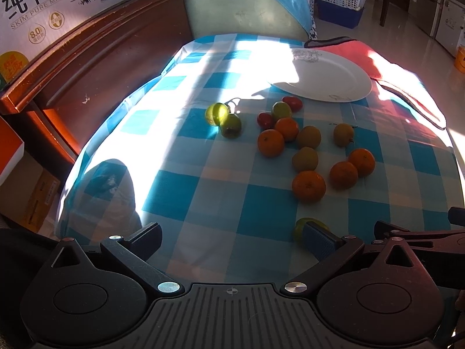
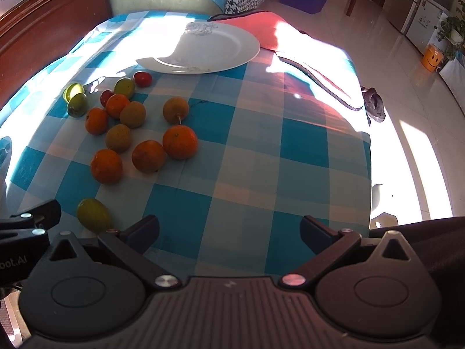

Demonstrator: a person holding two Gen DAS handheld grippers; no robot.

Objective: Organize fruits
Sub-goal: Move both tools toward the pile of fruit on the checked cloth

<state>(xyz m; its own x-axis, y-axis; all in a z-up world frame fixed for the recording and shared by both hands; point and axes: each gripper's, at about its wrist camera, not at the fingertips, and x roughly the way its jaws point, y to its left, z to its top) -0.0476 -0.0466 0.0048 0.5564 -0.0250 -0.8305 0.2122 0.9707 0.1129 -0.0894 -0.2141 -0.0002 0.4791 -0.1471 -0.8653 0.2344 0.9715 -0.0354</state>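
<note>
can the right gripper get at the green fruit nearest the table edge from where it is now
Probably yes. The right gripper is open and empty, the green fruit lies just left of it on bare cloth, though the left gripper sits close.

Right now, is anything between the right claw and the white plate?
Nothing visible. The right claw is open over bare checked cloth, and that strip runs clear to the white plate. The fruit cluster lies to its left, off that line.
</note>
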